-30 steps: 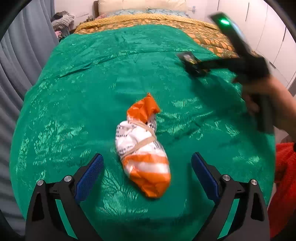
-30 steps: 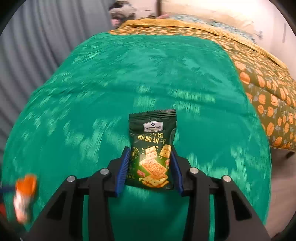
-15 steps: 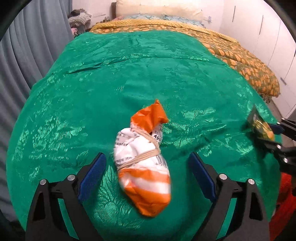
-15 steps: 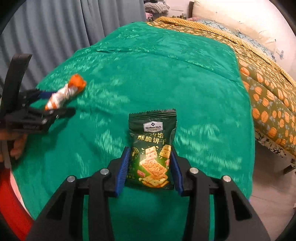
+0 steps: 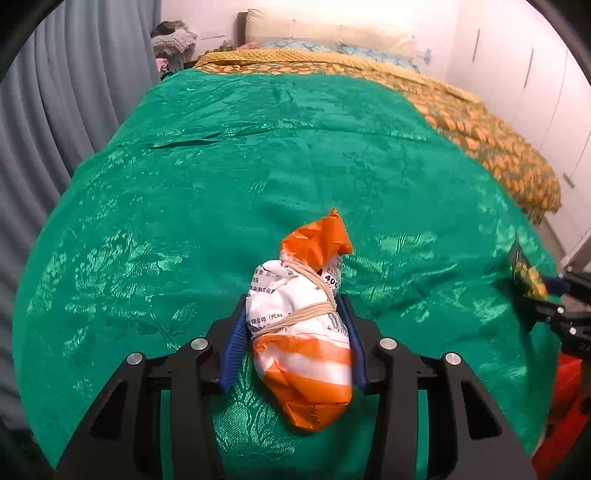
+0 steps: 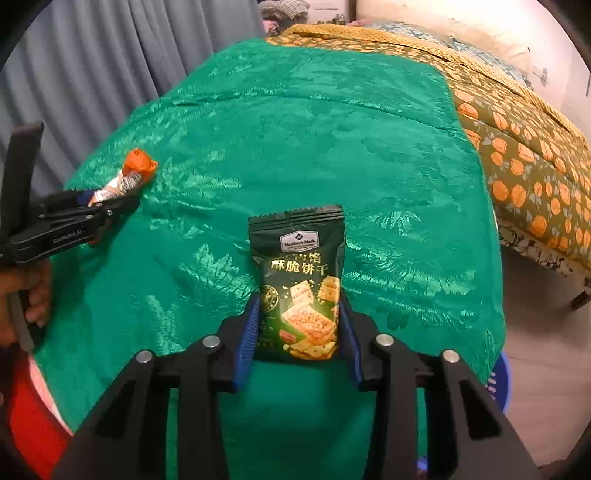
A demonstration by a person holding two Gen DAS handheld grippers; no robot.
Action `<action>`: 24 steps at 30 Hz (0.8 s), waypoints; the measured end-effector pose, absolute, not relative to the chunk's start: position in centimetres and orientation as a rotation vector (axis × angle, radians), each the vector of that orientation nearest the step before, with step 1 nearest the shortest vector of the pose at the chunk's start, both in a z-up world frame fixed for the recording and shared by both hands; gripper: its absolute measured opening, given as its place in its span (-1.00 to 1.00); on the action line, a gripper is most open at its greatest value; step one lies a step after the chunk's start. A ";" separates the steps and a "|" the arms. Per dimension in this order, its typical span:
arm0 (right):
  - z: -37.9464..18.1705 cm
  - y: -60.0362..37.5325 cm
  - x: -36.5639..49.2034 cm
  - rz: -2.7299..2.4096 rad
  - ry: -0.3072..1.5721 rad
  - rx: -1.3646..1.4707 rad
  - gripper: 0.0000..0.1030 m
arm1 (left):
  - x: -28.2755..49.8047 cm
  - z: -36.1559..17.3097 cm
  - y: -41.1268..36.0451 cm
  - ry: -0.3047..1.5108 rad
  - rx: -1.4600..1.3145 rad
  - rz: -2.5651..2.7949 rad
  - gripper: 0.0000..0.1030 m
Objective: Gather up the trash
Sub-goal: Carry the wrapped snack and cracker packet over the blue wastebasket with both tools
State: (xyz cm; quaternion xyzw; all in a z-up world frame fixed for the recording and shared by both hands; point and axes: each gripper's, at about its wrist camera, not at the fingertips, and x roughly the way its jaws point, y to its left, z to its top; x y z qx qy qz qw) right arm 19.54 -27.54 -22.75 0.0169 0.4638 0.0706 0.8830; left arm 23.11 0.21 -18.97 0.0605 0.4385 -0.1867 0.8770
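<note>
An orange-and-white wrapped bundle (image 5: 301,328) tied with rubber bands lies on the green bedspread (image 5: 258,166). My left gripper (image 5: 293,345) is shut on it, blue pads against both sides. It also shows in the right wrist view (image 6: 125,181), held by the left gripper (image 6: 92,201). My right gripper (image 6: 299,328) is shut on a dark green cracker packet (image 6: 299,284), held upright above the bed. The packet (image 5: 528,275) shows at the right edge of the left wrist view.
A floral orange blanket (image 6: 517,147) covers the bed's far side, with pillows (image 5: 328,33) at the head. Grey curtains (image 5: 66,92) hang at the left. A blue bin's rim (image 6: 498,384) stands on the floor right of the bed. White wardrobes (image 5: 535,81) line the right wall.
My left gripper has closed from wide open onto the orange-and-white bundle. My right gripper has swung with the packet toward the foot of the bed, to the right of the left gripper.
</note>
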 end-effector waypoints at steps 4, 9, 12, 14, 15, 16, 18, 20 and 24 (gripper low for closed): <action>-21.6 -27.8 18.4 0.166 0.922 0.053 -0.27 | 22.3 -17.8 -0.4 0.897 0.097 -0.450 -0.13; -20.8 -28.9 17.0 0.178 0.890 0.082 -0.27 | 20.0 -16.6 -3.5 0.863 0.130 -0.537 -0.13; -20.6 -30.8 15.7 0.170 0.878 0.117 -0.27 | 18.6 -16.3 -5.5 0.870 0.117 -0.595 -0.13; -20.6 -32.6 14.7 0.150 0.872 0.143 -0.27 | 17.2 -15.9 -7.6 0.866 0.132 -0.645 -0.13; -20.6 -33.8 14.1 0.135 0.870 0.156 -0.27 | 16.4 -15.8 -8.7 0.862 0.142 -0.666 -0.13; -20.7 -35.3 13.4 0.112 0.867 0.170 -0.27 | 15.6 -15.5 -9.9 0.858 0.149 -0.695 -0.13; -20.9 -37.9 12.3 0.063 0.865 0.182 -0.27 | 14.1 -15.0 -12.5 0.858 0.150 -0.756 -0.13; -21.5 -40.9 11.1 0.004 0.871 0.194 -0.27 | 12.6 -14.5 -15.5 0.857 0.156 -0.824 -0.13; -23.1 -46.4 9.2 -0.106 0.891 0.223 -0.27 | 10.0 -14.0 -21.9 0.878 0.163 -0.951 -0.12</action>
